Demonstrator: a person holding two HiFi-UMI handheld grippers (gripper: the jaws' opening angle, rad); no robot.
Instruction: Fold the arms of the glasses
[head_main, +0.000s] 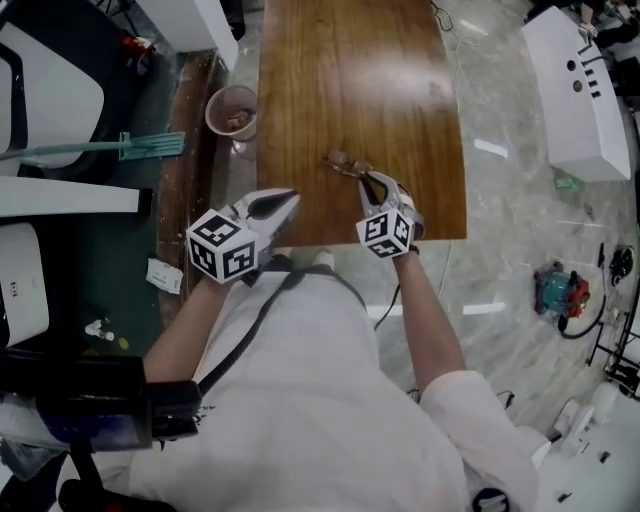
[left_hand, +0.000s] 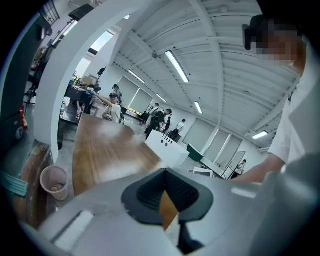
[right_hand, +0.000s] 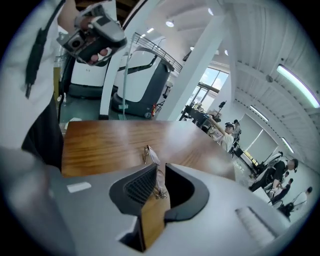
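Observation:
Thin-framed glasses (head_main: 345, 163) are near the front of the wooden table (head_main: 350, 80). My right gripper (head_main: 368, 182) reaches them from the near side. In the right gripper view one lens and the frame of the glasses (right_hand: 149, 156) stand between the nearly closed jaws of my right gripper (right_hand: 157, 182), and the rest of the frame sticks out ahead over the wood. My left gripper (head_main: 290, 196) is to the left of the glasses, apart from them, over the table's near edge. In its own view my left gripper (left_hand: 165, 194) is shut with nothing between the jaws.
A pink bin (head_main: 233, 110) stands on the floor by the table's left edge, also the pink bin (left_hand: 53, 182) in the left gripper view. A green brush (head_main: 150, 146) lies further left. White machines (head_main: 575, 90) stand right of the table. Several people stand at the far end of the room.

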